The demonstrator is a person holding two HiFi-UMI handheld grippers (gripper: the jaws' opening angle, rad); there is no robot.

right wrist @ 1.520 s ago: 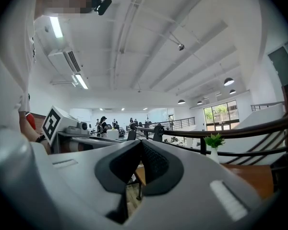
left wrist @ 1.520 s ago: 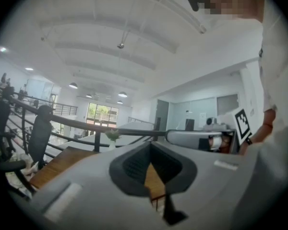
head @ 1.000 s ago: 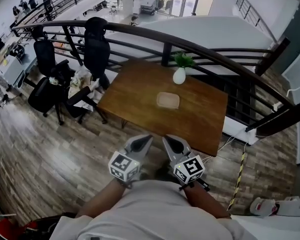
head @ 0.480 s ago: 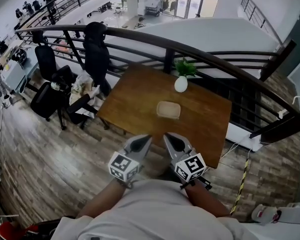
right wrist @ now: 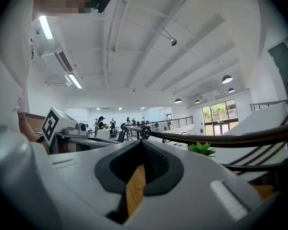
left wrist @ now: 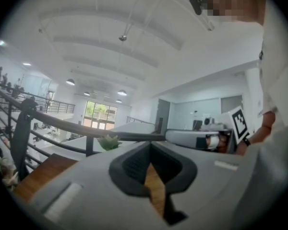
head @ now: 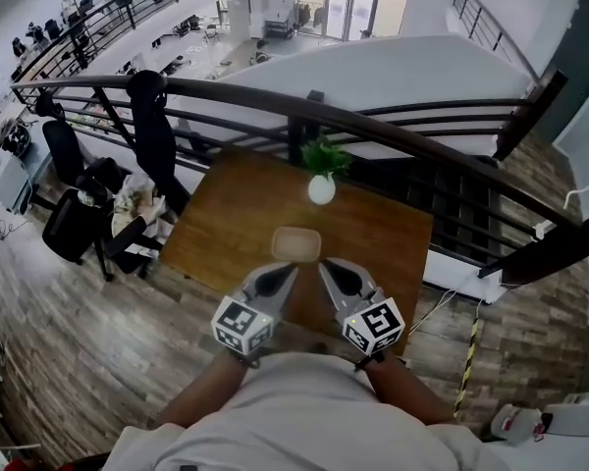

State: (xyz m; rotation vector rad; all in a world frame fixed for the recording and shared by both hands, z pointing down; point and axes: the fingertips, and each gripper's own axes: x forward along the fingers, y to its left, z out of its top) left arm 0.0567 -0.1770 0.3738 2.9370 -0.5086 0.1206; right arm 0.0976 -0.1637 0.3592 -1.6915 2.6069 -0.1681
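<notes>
The left gripper (head: 273, 281) and right gripper (head: 334, 275) are held side by side, angled toward each other. Each one's jaws are closed tip to tip with nothing between them. In both gripper views only a strip of brown wood shows through the bowed gap behind the tips, and the gripper bodies hide everything lower. Just beyond the tips, a shallow tan tray (head: 296, 244) lies on the wooden surface (head: 221, 234), its contents too small to make out. Farther on, a white vase (head: 321, 188) holding a green plant (head: 322, 155) stands by the dark railing (head: 402, 126). Office chairs (head: 74, 226) crowd the floor to the left.
</notes>
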